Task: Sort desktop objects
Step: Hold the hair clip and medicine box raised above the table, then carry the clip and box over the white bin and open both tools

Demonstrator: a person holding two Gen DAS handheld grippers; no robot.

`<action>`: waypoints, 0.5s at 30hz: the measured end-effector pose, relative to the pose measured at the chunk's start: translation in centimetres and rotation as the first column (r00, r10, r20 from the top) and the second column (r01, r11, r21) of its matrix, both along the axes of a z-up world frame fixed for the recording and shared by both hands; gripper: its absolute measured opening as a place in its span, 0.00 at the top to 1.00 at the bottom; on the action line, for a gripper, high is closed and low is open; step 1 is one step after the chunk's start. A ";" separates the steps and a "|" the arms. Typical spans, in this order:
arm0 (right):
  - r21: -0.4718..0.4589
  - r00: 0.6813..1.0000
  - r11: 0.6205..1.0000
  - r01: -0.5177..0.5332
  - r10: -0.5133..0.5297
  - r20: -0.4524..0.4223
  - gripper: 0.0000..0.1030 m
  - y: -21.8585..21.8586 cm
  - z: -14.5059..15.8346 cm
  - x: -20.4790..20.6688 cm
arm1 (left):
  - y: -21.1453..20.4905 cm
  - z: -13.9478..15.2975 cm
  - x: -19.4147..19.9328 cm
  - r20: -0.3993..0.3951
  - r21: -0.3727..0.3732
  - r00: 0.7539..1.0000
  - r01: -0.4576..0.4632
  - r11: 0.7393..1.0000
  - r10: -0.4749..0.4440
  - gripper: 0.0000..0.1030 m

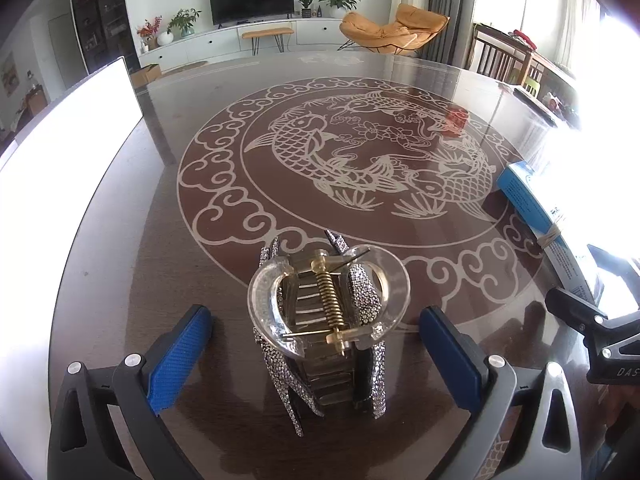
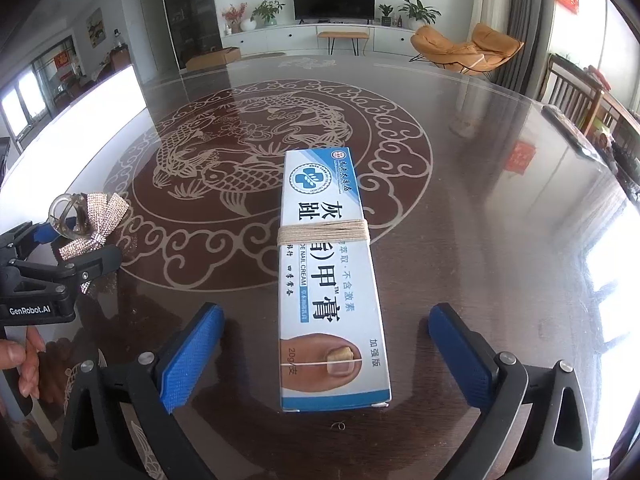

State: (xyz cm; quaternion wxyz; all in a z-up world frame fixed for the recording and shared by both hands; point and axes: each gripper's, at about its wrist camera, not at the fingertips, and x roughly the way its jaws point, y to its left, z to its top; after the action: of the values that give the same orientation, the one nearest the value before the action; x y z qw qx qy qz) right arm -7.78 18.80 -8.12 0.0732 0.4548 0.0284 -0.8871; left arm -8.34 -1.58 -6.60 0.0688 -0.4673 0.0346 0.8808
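On the left, the left gripper [image 1: 316, 354] stands wide open around the hair clip [image 1: 326, 328], which rests on the table [image 1: 120, 248] between the blue pads [image 1: 180, 360], touching neither. To the right, the right gripper [image 2: 326, 360] is just as wide open around the box [image 2: 330, 276], which lies flat with string around its middle, clear of both pads. The glossy top could let either thing skid if a pad knocks it, and the clip, propped on its teeth, looks likely to tip.
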 end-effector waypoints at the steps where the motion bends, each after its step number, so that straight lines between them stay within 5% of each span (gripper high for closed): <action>1: 0.009 1.000 1.000 -0.001 0.001 0.003 0.00 -0.2 0.0 -0.1 | 0.0 -0.1 0.1 0.002 -0.001 1.000 0.005 1.000 -0.005 0.00; 4: 0.024 1.000 1.000 -0.010 0.010 0.020 0.00 -0.3 0.0 -0.4 | 0.0 0.0 0.0 0.031 -0.013 0.999 0.045 0.999 -0.045 0.00; 8: 0.022 0.975 0.992 -0.120 0.114 0.192 0.02 -1.0 0.5 -3.6 | 0.4 0.5 -0.8 0.098 -0.058 0.990 0.104 0.993 -0.099 0.05; 9: 0.022 0.964 0.989 -0.144 0.135 0.229 0.10 -1.2 0.8 -4.4 | 0.8 0.8 -0.7 0.083 -0.076 0.990 0.125 0.989 -0.118 0.13; 10: 0.030 0.958 0.987 -0.157 0.145 0.247 0.30 -1.3 1.1 -5.2 | 1.1 1.2 -0.7 0.067 -0.090 0.988 0.143 0.986 -0.137 0.36; 11: 0.041 0.956 0.985 -0.166 0.150 0.253 0.44 -1.3 1.5 -5.8 | 1.2 1.5 -0.7 0.056 -0.100 0.988 0.150 0.984 -0.145 0.48; 12: 0.050 0.952 0.985 -0.168 0.149 0.266 0.57 -1.2 1.8 -6.3 | 1.2 1.7 -0.7 0.044 -0.115 0.989 0.145 0.983 -0.140 0.49; 15: 0.043 0.947 0.986 -0.163 0.144 0.286 0.58 -0.9 2.5 -6.6 | -0.2 2.6 0.6 -0.022 -0.061 0.993 0.118 0.991 -0.119 0.49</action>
State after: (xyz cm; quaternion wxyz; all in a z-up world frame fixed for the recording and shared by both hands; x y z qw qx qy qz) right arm -14.39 17.94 -5.66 0.1301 0.5752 0.0822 -0.8034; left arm -7.74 -1.73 -3.97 0.1067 -0.4548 0.0894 0.8796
